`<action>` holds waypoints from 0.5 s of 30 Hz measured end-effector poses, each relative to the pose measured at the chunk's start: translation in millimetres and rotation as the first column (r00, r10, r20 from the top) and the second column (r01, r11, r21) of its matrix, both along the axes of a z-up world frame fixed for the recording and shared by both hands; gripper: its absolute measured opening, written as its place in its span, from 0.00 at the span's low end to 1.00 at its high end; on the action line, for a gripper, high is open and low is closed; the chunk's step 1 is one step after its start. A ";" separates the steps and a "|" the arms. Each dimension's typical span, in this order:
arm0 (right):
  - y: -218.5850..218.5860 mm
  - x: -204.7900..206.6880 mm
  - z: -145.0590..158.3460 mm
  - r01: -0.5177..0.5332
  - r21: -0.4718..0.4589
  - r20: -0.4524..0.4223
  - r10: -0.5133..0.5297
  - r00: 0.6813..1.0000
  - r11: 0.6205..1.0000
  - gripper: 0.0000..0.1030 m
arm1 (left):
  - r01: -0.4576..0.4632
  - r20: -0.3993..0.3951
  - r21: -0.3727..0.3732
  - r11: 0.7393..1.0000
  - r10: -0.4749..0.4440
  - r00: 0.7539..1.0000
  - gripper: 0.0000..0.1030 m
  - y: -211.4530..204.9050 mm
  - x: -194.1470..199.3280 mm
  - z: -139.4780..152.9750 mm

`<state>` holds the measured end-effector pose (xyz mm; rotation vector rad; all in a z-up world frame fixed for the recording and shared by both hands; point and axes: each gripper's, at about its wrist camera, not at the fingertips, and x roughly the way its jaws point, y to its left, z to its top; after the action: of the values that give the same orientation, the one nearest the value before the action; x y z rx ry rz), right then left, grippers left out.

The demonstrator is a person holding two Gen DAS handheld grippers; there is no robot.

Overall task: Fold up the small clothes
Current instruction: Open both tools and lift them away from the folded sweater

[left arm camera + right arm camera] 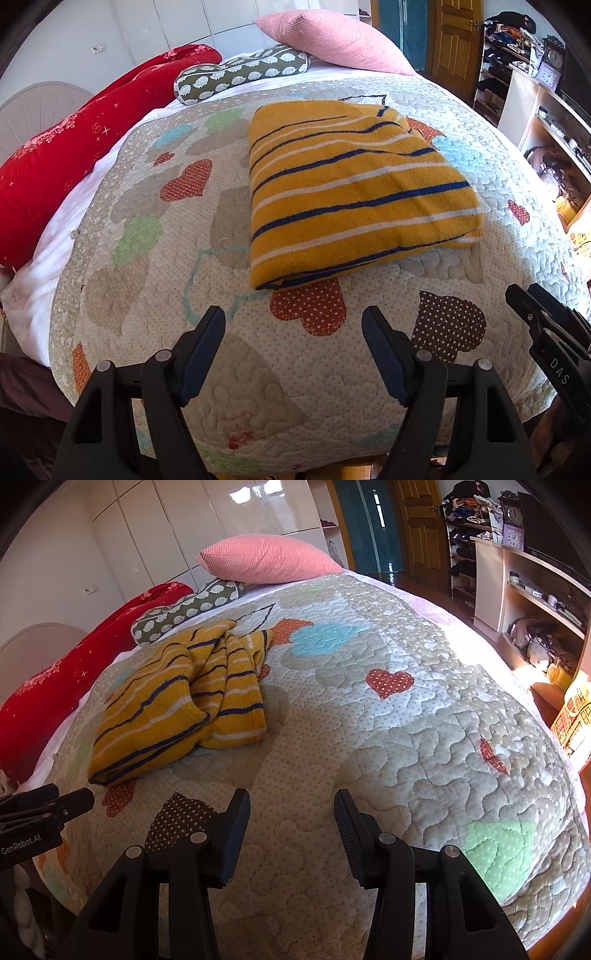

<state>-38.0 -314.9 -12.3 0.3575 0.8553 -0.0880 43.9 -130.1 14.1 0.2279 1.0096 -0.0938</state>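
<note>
Nearest the lens, the left gripper is held with fingers spread wide and nothing between them, above the heart-patterned quilt. The right gripper is likewise spread and unloaded; its tip is also seen at 4 o'clock in the left wrist view. Beyond, at 12 o'clock of the left gripper, the folded yellow striped sweater lies on the quilt, well apart from both grippers. Farther off, a hedgehog-print bolster, a red cushion and a pink pillow are ranged at 10 to 12 o'clock.
</note>
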 end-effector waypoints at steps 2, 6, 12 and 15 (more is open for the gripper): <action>-2.0 2.4 -1.0 -0.004 -0.003 -0.004 0.004 1.000 1.000 0.49 | -0.004 -0.006 -0.003 1.000 0.004 1.000 0.73 -1.1 2.4 -1.1; -7.0 4.8 -3.5 0.000 0.003 -0.006 0.000 1.000 1.000 0.49 | -0.001 -0.015 -0.003 1.000 0.001 1.000 0.73 -4.0 3.7 -4.5; -8.4 5.4 -8.1 0.013 0.009 -0.011 -0.013 1.000 1.000 0.51 | 0.010 -0.020 0.001 1.000 -0.010 1.000 0.73 -5.6 2.8 -6.4; -5.7 6.1 -7.7 0.012 0.007 -0.008 -0.012 1.000 1.000 0.53 | 0.004 -0.021 -0.007 1.000 -0.004 1.000 0.73 -3.3 3.1 -6.1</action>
<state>-32.0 -320.7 -20.0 0.3690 0.8613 -0.0975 47.0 -133.4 8.0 0.2226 1.0294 -0.1033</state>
